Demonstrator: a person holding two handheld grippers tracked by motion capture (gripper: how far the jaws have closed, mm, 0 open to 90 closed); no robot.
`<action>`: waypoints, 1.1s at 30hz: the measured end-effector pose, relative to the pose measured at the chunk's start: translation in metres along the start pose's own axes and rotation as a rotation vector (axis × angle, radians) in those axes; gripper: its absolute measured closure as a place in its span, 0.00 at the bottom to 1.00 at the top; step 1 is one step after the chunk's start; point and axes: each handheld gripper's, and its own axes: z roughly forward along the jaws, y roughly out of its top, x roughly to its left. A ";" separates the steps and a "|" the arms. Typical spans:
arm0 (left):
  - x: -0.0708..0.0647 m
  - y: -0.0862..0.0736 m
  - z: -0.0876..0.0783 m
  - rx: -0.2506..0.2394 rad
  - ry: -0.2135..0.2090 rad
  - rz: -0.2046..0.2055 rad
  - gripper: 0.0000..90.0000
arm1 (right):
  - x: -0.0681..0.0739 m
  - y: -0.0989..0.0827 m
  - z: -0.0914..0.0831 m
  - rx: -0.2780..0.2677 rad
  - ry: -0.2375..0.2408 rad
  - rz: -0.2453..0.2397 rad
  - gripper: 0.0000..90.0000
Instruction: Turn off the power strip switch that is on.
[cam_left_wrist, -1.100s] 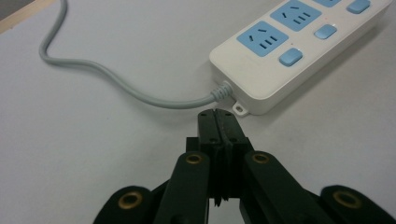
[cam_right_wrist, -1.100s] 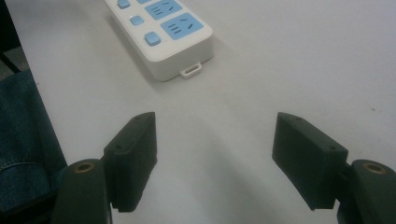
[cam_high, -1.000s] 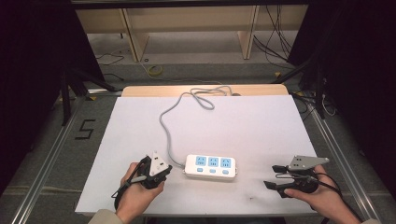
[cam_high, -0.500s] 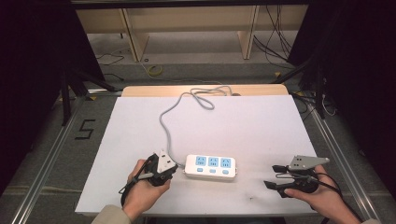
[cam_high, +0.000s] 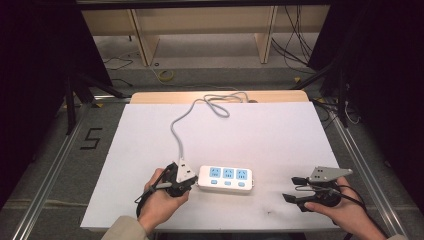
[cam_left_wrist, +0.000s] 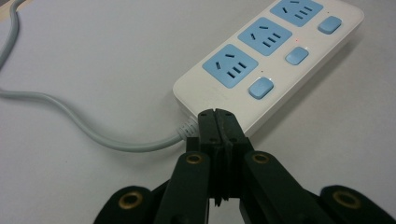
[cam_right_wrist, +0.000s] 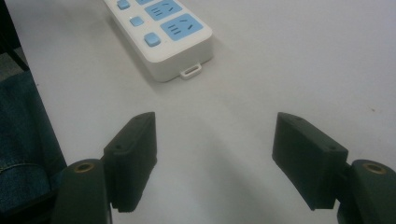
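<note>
Approach step: left gripper (cam_left_wrist: 218, 116), jaws closed and empty, noses toward white plastic three-socket power strip (cam_high: 226, 179) at table (cam_high: 280, 135) six o'clock, likely pressing its nearest blue switch (cam_left_wrist: 260, 88) next; right gripper (cam_high: 294, 189) wide, idle at four.

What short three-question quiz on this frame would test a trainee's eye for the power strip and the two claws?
1. True or false: the left claw is shut, its tips at the end of the power strip where the grey cable comes out.
2. How many blue sockets does the strip carry?
3. The right claw is: A) shut on the strip, B) open with bare white table between its jaws, C) holding the cable.

Key: 1 true; 2 three; 3 B.
</note>
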 end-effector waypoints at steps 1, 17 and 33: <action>0.000 0.001 0.000 0.003 -0.003 0.002 1.00 | 0.000 0.000 0.000 -0.001 0.000 0.001 0.35; -0.011 0.013 0.011 0.003 -0.035 0.022 1.00 | 0.000 0.000 0.000 0.000 0.001 0.004 0.35; -0.020 0.025 0.022 0.021 -0.059 0.054 1.00 | 0.000 0.000 0.000 0.001 0.001 0.004 0.35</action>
